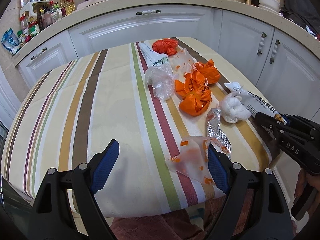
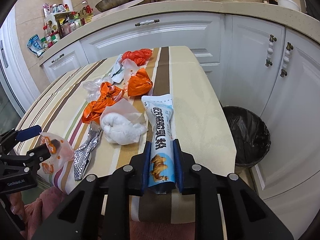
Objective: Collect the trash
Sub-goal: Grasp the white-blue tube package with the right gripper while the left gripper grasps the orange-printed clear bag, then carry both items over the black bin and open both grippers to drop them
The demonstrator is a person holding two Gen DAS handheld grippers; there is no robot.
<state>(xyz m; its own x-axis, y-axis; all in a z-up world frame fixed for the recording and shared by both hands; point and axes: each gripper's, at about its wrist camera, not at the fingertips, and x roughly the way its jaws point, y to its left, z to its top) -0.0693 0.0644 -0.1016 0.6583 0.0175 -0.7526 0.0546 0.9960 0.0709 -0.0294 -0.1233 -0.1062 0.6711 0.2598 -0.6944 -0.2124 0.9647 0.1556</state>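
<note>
**Pouch pinched at its tail, bin waiting to the right**

The right gripper (image 2: 162, 166) has its blue pads clamped almost shut on the near end of the white-and-blue milk powder pouch (image 2: 160, 124), which lies flat along the right side of the striped table (image 2: 200, 108). The black-lined trash bin (image 2: 248, 136) stands on the floor just off the table's right edge.

My worry is the grip: it holds only the pouch's tail, so the long, limp body may droop and swing when lifted, brush the wad of white tissue (image 2: 122, 130) touching its left side, or slide from the pads before it reaches the bin. A loose swing could also miss the bin's mouth.

The left gripper (image 1: 162, 164) stands wide open at the near edge, holding nothing; its right pad touches or sits just over the translucent orange-flecked wrapper (image 1: 188, 160), so a careless close could catch only a corner, or drag the crinkled foil wrapper (image 1: 215, 126) beside it.

Readable writing: "FORMULATED CAMEL MILK POWDER" under bold Chinese characters on the pouch, with a camel picture; "DAS" on the right gripper's body; "GenRobot.AI" on the left gripper's.
</note>
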